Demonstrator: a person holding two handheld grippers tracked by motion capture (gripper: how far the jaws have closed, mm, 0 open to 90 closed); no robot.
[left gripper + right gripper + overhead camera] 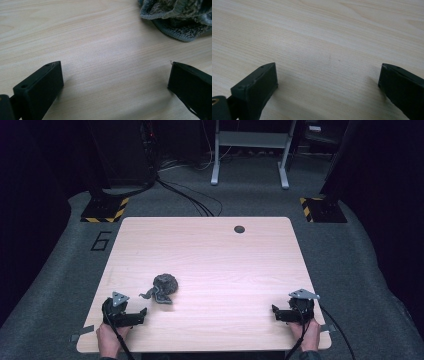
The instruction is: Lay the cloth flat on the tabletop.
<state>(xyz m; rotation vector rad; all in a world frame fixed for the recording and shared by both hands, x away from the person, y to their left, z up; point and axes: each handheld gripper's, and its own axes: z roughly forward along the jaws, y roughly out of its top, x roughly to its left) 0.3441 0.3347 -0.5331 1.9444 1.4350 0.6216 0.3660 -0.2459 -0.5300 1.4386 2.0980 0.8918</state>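
Observation:
A crumpled grey knitted cloth lies on the pale wooden table, left of the middle and toward the near edge. In the left gripper view the same cloth fills the upper right corner. My left gripper rests on the table near the front left, just short of the cloth, jaws wide apart with bare wood between them. My right gripper sits near the front right, far from the cloth, also open over bare wood. A hand holds each gripper from the near edge.
A round dark cable hole sits near the table's far edge. Beyond the table are grey carpet, cables, a white desk frame and yellow-black striped bases.

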